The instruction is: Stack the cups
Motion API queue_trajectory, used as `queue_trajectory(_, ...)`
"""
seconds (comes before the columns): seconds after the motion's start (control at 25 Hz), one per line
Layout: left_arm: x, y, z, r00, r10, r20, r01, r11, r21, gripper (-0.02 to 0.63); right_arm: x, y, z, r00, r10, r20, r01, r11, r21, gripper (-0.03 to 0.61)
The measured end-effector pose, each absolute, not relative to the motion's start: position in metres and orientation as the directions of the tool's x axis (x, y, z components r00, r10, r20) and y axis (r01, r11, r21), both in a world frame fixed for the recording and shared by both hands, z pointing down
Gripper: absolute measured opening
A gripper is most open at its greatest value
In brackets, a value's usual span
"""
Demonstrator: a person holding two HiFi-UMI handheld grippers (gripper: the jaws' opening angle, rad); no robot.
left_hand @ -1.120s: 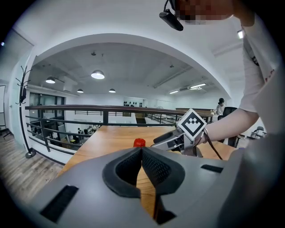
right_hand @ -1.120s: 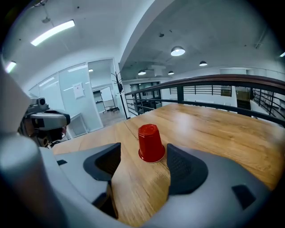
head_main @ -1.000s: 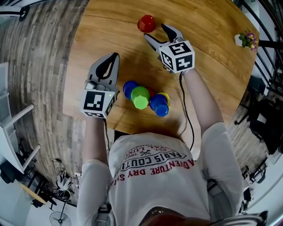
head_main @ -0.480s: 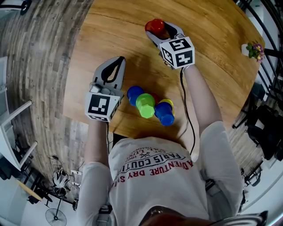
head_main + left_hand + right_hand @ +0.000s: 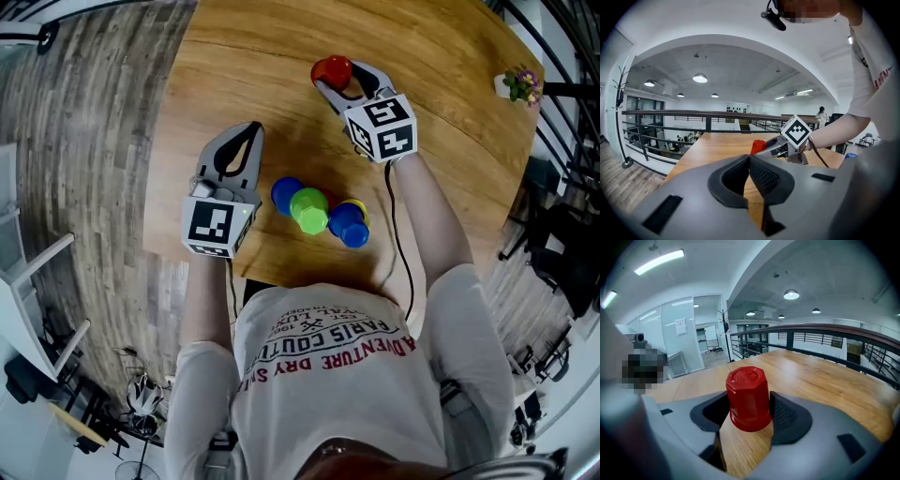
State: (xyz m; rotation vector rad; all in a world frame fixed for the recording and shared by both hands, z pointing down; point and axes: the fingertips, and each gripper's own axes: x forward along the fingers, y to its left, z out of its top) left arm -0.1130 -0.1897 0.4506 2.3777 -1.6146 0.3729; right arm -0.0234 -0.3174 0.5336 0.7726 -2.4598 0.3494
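our right claw (image 5: 343,79) has just been closing and now clamps the red cup (image 5: 749,397), a pad against each side. that cup stands upside down on the wooden table (image 5: 234,56), on the far side, well apart from the other cups. our left claw (image 5: 242,131) has its jaws together with nothing in them. it hovers just left of the bunch of cups (image 5: 309,210), blue, green and yellow, huddled by the table's near edge.
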Motion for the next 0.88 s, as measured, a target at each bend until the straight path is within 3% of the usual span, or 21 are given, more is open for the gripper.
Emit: queue_trajectory(0.88,-0.049,-0.122,0.367,0.597,-0.756,0.269,-0.782,-0.623,-0.013,0.017,0.069,-0.153,0.397,-0.626,-0.576,0.526,-0.722,0.683,-0.111,0.278)
